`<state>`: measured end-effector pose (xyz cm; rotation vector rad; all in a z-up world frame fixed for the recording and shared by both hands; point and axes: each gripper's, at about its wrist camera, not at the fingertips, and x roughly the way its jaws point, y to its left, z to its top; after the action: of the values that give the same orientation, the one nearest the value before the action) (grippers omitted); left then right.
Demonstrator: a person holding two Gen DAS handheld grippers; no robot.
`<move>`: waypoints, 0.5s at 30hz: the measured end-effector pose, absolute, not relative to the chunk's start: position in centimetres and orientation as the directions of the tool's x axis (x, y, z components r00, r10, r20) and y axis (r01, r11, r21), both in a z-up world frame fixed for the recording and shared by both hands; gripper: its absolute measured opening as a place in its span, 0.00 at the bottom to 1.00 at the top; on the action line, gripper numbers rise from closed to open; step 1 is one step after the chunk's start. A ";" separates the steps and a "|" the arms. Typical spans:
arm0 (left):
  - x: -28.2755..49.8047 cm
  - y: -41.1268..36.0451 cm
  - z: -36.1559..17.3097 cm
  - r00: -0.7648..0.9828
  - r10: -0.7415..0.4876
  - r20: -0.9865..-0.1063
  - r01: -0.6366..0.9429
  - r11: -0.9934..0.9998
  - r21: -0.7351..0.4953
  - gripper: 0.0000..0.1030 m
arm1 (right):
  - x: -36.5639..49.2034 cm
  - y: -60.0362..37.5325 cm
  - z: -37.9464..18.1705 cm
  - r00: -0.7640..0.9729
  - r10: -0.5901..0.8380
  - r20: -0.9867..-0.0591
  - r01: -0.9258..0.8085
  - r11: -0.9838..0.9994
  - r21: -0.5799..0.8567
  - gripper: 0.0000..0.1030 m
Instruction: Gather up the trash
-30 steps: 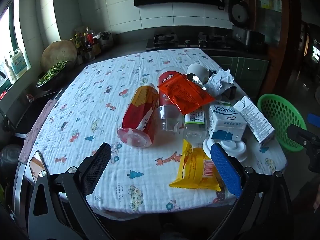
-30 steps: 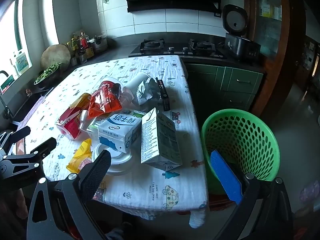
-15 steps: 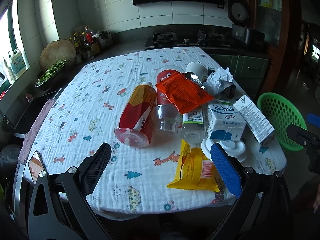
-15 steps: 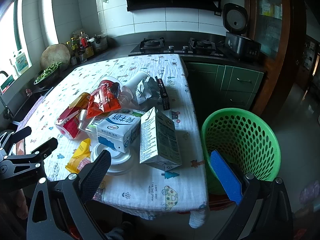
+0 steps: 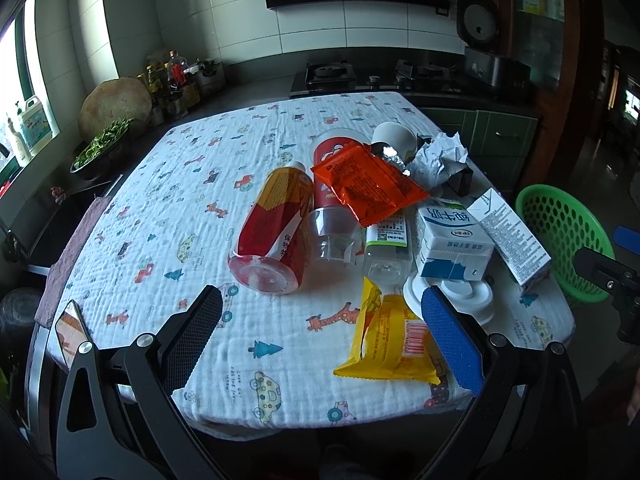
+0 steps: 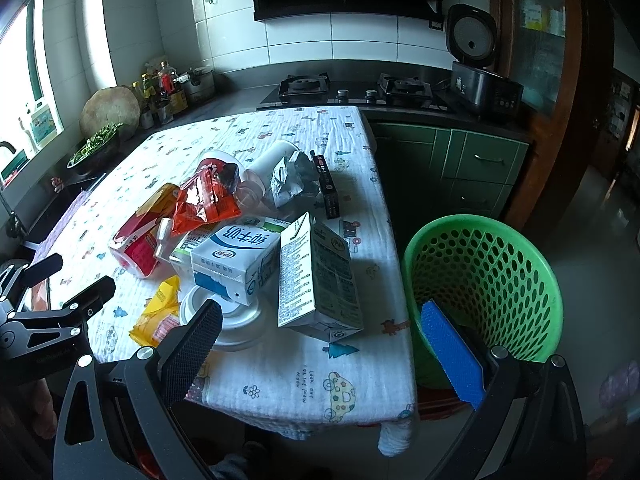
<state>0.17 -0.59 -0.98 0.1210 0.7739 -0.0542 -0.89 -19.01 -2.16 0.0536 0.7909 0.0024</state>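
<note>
The surface (image 5: pixel 192 216), draped in a quilted white cloth printed with small cars and animals, fills the ground ahead of both sets of jaws. Beyond the blue pad of the right gripper (image 6: pixel 320 344) stands the green basket (image 6: pixel 492 280), a round perforated plastic tub on the floor beside the surface's edge; it looks stiff and light.

The trash lies in one heap ahead of the left gripper (image 5: pixel 320 340), whose jaws are wide apart and hold nothing; the right gripper's jaws are equally wide and empty. Largest is the red and yellow bottle (image 5: pixel 276 228), on its side with its base toward the left jaws: smooth, round, probably empty and apt to roll, best pinched across the waist. Two milk cartons follow, one white and blue (image 6: pixel 236 260), one printed grey-green (image 6: pixel 316 276) straight ahead between the right jaws. Both are stiff-cornered card, light if empty, and will crush slightly; flat opposite faces give the surest hold. The orange foil wrapper (image 5: pixel 368 184) drapes over the heap's far side, the yellow wrapper (image 5: pixel 388 344) lies just inside the left jaws' blue pad. Both are thin, crinkly and slippery, so a pinch on a raised edge suits them. Crumpled paper (image 5: pixel 436 160) sits farthest off.
</note>
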 end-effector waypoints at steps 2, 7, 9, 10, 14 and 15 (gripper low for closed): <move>0.2 -0.5 -0.9 0.714 -0.004 -0.701 0.092 0.992 0.087 0.95 | -0.9 -19.0 -2.2 0.704 0.021 -0.710 0.017 0.999 0.047 0.94; 0.2 -0.5 -0.9 0.713 -0.004 -0.701 0.091 0.992 0.087 0.95 | -0.7 -19.0 -2.1 0.703 0.026 -0.710 0.014 0.999 0.050 0.94; 0.3 -0.5 -1.0 0.712 -0.005 -0.703 0.092 0.992 0.086 0.95 | -0.7 -19.0 -2.2 0.703 0.027 -0.711 0.013 0.999 0.051 0.94; 0.3 -0.4 -1.0 0.711 -0.006 -0.703 0.093 0.992 0.086 0.95 | -0.6 -19.0 -2.2 0.702 0.031 -0.711 0.010 0.999 0.053 0.94; 0.3 -0.3 -1.1 0.710 -0.009 -0.704 0.095 0.992 0.084 0.95 | -0.4 -19.0 -2.3 0.701 0.037 -0.713 0.004 0.998 0.056 0.94; 0.3 -0.3 -1.2 0.710 -0.009 -0.704 0.096 0.992 0.084 0.95 | -0.3 -19.0 -2.4 0.700 0.038 -0.714 0.003 0.998 0.056 0.93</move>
<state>0.29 -0.35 -1.16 0.1171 0.7798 -0.0581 -0.30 -19.03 -2.40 0.0546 0.7959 0.0194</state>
